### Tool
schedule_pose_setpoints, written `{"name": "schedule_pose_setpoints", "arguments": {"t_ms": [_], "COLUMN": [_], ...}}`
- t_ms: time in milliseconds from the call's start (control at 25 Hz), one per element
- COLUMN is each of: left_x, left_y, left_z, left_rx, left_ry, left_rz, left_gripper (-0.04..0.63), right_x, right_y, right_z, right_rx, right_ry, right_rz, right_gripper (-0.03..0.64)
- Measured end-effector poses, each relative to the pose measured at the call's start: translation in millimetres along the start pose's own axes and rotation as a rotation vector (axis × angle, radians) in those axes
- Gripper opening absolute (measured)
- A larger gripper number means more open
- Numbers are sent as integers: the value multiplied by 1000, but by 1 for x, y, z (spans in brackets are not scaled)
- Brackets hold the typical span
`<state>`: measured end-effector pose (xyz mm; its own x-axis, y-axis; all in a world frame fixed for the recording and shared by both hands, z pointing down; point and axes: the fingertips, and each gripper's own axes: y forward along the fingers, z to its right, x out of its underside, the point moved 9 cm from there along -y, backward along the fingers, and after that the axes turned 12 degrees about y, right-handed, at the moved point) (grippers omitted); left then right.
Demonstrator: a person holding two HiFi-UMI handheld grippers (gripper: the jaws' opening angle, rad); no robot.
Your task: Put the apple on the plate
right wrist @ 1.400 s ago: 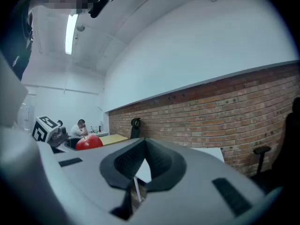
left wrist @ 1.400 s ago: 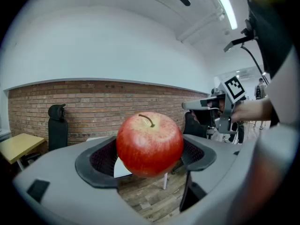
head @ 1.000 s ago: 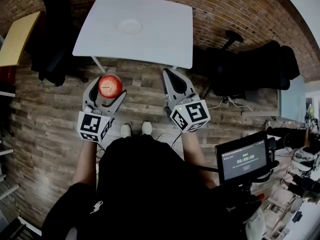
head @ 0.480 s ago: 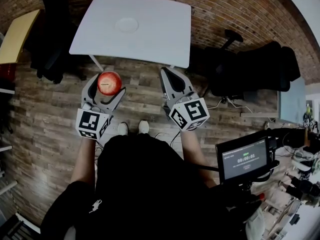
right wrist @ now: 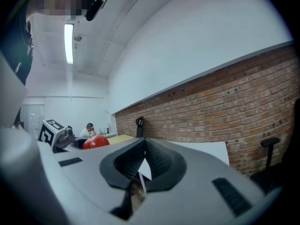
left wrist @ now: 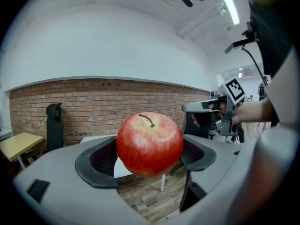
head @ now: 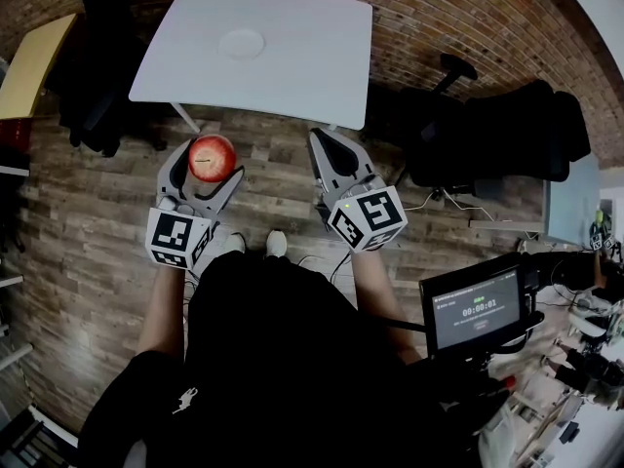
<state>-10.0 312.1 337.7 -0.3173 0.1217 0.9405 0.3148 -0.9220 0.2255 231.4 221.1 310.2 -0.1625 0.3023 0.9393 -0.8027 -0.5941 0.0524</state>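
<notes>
A red apple (head: 214,155) sits between the jaws of my left gripper (head: 209,160), which is shut on it above the wooden floor. In the left gripper view the apple (left wrist: 149,144) fills the gap between the black pads (left wrist: 98,159), stem up. Ahead stands a white table (head: 302,66) with a white plate (head: 242,43) on its far left part. My right gripper (head: 323,139) is held beside the left one, short of the table's near edge. Its jaws meet at the tips (right wrist: 144,142) with nothing between them.
A black office chair (head: 102,86) stands left of the table, and another (head: 497,130) to its right. A yellow-topped desk (head: 34,66) is at far left. A small screen on a stand (head: 476,310) is at lower right. A brick wall runs behind the table.
Both grippers have edged forward toward the white table, with the apple still held in the left one. The person's feet have shifted forward too.
</notes>
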Motion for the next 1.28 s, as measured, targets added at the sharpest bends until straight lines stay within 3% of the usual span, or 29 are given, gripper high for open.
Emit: {"name": "schedule_pose_setpoints", "arguments": {"t_ms": [240,760,1280], "left_x": [-13,-12,-18], "left_y": [26,16,30], "left_z": [8,12,4], "left_rx": [-5,-31,-16], "left_ry": [-1,19,57], "left_rz": [-23,-28,-30], "left_gripper": [410,410,410], "right_x": [-12,-2,-6], "right_y": [1,-1,8], "right_z": [29,27,35], "right_rx": [-14,-65,-61], "right_ry": [15,34,41], "right_rz": [-19,-44,-18], "right_gripper": [5,4,3]}}
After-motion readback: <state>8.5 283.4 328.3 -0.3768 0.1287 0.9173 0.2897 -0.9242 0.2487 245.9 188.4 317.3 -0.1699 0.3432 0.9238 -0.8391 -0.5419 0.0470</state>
